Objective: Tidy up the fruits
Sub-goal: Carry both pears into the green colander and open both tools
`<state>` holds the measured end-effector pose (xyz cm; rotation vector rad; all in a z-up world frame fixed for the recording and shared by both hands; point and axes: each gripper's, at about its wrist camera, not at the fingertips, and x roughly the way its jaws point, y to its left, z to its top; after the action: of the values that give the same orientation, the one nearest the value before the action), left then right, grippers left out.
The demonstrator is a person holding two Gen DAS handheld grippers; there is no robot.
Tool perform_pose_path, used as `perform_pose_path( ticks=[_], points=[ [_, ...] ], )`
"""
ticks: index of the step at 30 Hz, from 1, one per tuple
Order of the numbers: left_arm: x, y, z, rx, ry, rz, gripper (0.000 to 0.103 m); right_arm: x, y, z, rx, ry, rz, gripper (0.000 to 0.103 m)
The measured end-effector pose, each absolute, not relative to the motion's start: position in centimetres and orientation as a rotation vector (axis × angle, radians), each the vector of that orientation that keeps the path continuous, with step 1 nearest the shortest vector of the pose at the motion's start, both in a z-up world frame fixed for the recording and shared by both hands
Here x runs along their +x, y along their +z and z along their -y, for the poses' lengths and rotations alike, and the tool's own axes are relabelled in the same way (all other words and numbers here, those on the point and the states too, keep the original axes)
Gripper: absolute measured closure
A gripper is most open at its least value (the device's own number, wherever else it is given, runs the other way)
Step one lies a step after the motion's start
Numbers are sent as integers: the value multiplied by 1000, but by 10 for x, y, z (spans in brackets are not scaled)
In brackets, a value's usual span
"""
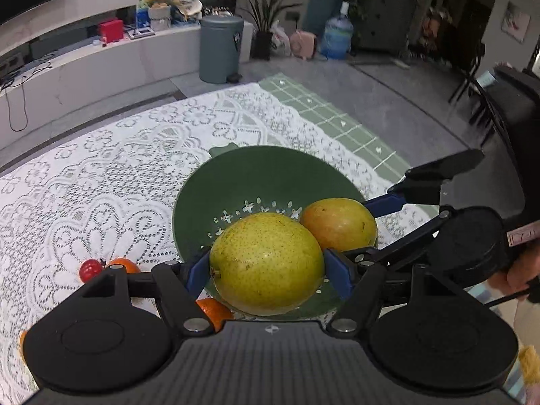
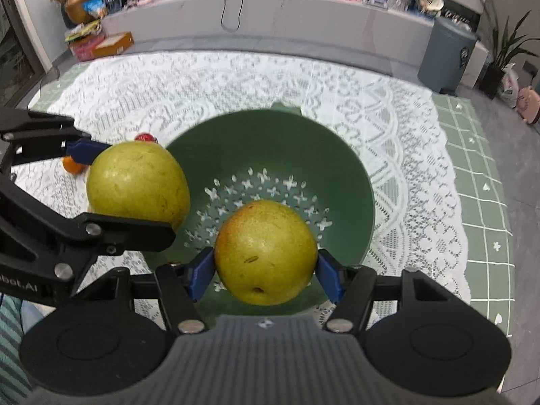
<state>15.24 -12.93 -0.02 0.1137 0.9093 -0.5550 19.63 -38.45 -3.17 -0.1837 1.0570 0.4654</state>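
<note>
Left gripper (image 1: pixel 266 270) clamps a green pear (image 1: pixel 266 263) between its blue pads. Right gripper (image 2: pixel 265 271) clamps a reddish pear (image 2: pixel 266 253) likewise. Both pears hang over the green strainer bowl (image 2: pixel 354 182) on the lace tablecloth (image 2: pixel 236 81). Tangerines (image 1: pixel 123 265) and a red fruit (image 1: pixel 90 270) lie beside the bowl.

Two yellow-green pears, one (image 1: pixel 266 263) larger, one (image 2: pixel 266 253) red-blushed, held over a green perforated bowl (image 2: pixel 337 168).

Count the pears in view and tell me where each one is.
2. The green pear is clamped between the left gripper's fingers; the reddish pear is between the right gripper's fingers. Both hang over the green colander. Others may be hidden.
</note>
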Motion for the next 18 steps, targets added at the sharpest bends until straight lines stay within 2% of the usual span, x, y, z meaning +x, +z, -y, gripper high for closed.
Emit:
perform_pose_path(
  ticks=[9,18],
  points=[
    [172,-17,138,152,-564,-997,21,219,-56,381,-251,490,-1143,41],
    [181,-33,138,179,-592,-1048,21,226,-65,368,-403,564,-1138,41]
  ],
)
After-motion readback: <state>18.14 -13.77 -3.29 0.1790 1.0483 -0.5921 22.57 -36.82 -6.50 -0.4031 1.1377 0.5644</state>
